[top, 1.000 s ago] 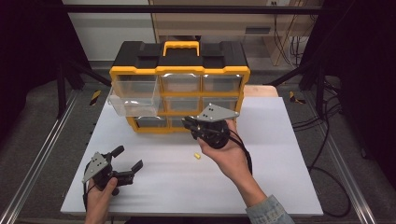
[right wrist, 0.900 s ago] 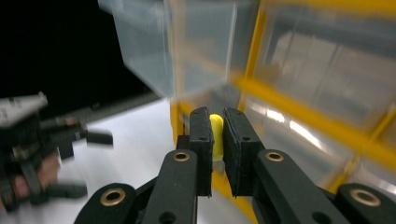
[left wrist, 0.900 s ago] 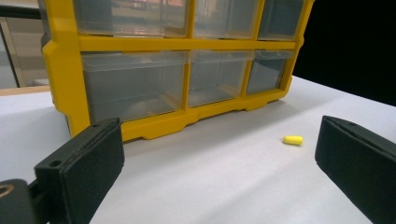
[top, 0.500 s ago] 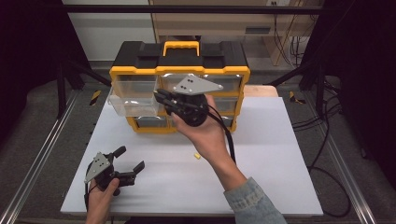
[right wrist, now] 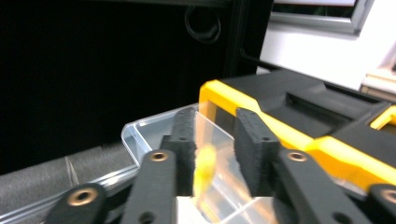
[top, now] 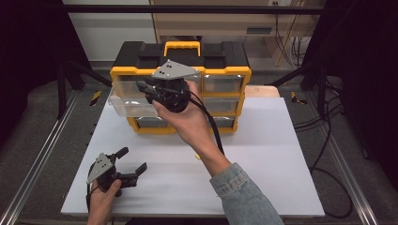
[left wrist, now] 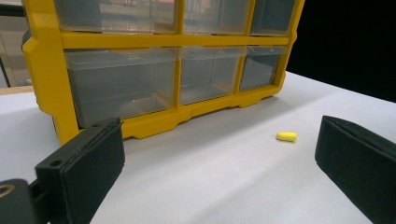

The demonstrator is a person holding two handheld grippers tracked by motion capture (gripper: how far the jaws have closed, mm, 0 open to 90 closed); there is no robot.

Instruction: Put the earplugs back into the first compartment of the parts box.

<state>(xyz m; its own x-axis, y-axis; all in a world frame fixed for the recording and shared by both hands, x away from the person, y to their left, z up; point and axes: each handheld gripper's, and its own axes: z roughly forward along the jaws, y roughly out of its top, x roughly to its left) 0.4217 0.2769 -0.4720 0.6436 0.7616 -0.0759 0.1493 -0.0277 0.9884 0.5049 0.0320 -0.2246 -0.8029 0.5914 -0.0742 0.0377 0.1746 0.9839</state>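
Note:
A yellow and black drawer organizer (top: 220, 75) stands at the back of the white table (top: 263, 154). Its top left clear drawer (top: 126, 101) is pulled out. My right gripper (top: 145, 89) hovers over that drawer, jaws pointing left. In the right gripper view the jaws (right wrist: 215, 121) stand apart, and a blurred small yellow piece (right wrist: 204, 168) hangs between them above the drawer (right wrist: 140, 135). A second yellow piece (top: 197, 156) lies on the table beside the right forearm. My left gripper (top: 133, 161) rests open at the front left, facing the organizer (left wrist: 154, 74) and that piece (left wrist: 286, 136).
The organizer's other clear drawers (top: 220, 105) are pushed in. Metal rails (top: 42, 159) run along both sides of the table. Cables (top: 324, 140) lie on the floor to the right. Bare table surface lies to the right of the organizer's front.
My right gripper has risen from the table near the yellow piece and moved back and left over the open drawer. The left gripper has stayed in place.

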